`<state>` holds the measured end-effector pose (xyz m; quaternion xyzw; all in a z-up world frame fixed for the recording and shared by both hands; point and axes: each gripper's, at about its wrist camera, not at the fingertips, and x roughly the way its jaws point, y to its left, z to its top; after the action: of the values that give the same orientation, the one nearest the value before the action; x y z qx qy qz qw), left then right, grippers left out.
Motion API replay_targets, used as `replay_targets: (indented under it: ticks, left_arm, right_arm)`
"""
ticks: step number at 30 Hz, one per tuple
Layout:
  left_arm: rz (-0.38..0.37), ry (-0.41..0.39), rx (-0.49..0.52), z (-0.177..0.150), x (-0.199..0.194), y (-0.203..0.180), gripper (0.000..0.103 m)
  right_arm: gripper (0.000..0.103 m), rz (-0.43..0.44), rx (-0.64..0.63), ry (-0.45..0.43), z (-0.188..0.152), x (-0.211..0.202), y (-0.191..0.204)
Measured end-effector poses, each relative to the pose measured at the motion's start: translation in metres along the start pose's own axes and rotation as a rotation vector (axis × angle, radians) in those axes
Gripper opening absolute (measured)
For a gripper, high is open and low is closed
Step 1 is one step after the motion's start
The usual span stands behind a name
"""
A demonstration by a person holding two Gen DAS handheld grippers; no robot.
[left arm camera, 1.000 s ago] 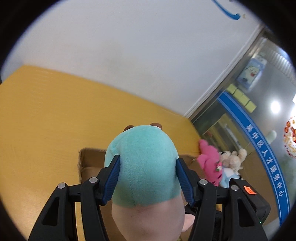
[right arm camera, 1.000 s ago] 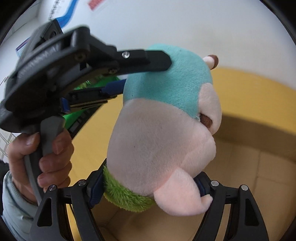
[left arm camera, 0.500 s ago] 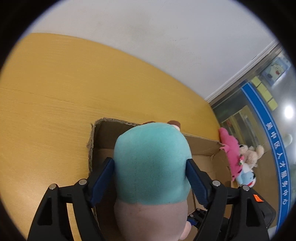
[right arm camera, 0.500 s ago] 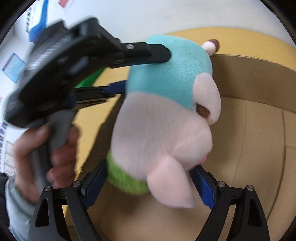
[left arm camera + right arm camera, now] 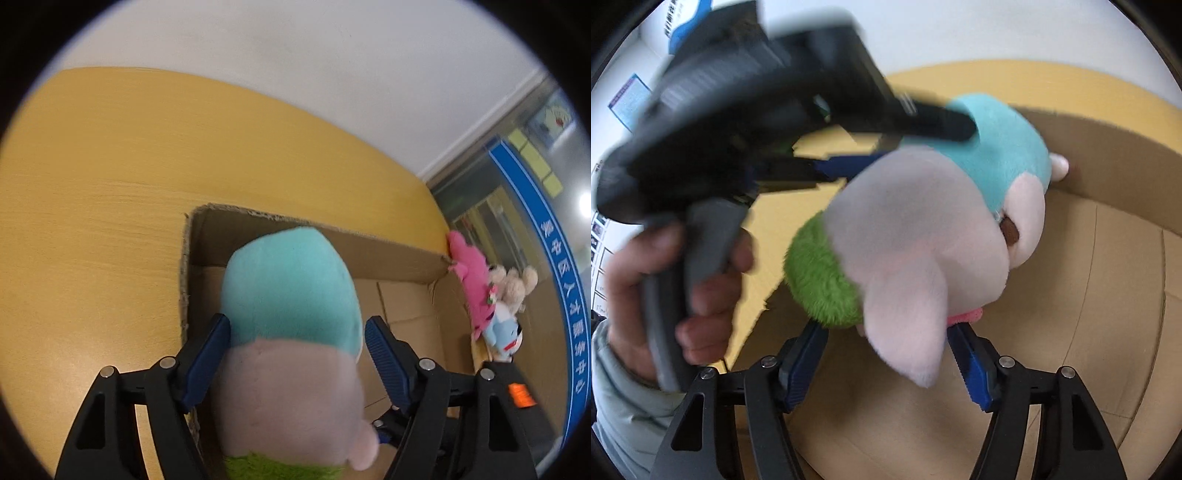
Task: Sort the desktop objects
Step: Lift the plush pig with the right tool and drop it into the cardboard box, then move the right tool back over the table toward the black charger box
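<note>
A plush toy (image 5: pixel 291 332) with a teal cap, pale pink head and green collar hangs inside an open cardboard box (image 5: pixel 399 254). My left gripper (image 5: pixel 297 347) stands around its head; the jaws have spread, with a gap beside the right pad. In the right wrist view the toy (image 5: pixel 945 229) sits just beyond my right gripper (image 5: pixel 886 354), whose jaws are wide and apart from the body. The left gripper's body (image 5: pixel 746 122) shows blurred there, in a hand.
The box rests on a yellow wooden table (image 5: pixel 110 184) near a white wall. A pink plush (image 5: pixel 471 280) and a beige and blue plush (image 5: pixel 508 306) lie past the box's right wall. The box floor (image 5: pixel 1089 332) is bare cardboard.
Both grippers lowered the toy into the box. Both jaws have widened off the toy, and the toy has slid forward from the right gripper.
</note>
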<state>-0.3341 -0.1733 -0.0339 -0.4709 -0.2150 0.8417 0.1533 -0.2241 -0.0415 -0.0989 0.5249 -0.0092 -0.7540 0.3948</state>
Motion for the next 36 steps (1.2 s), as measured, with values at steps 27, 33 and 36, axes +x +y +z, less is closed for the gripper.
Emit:
replay_targets:
  ticks: [27,33,36]
  left_arm:
    - [0.106,-0.478,0.355,-0.231,-0.189,-0.198,0.081]
    - [0.133,-0.470,0.286,-0.258,-0.185,-0.204,0.081]
    - [0.129,-0.456,0.278,-0.269,-0.188,-0.207,0.081]
  right_arm:
    - [0.103,-0.526,-0.066,-0.470,-0.132,-0.281,0.041]
    - [0.103,-0.523,-0.044,-0.492,-0.154,-0.280,0.026]
    - [0.103,-0.526,-0.052,-0.502,-0.158,-0.275,0.020]
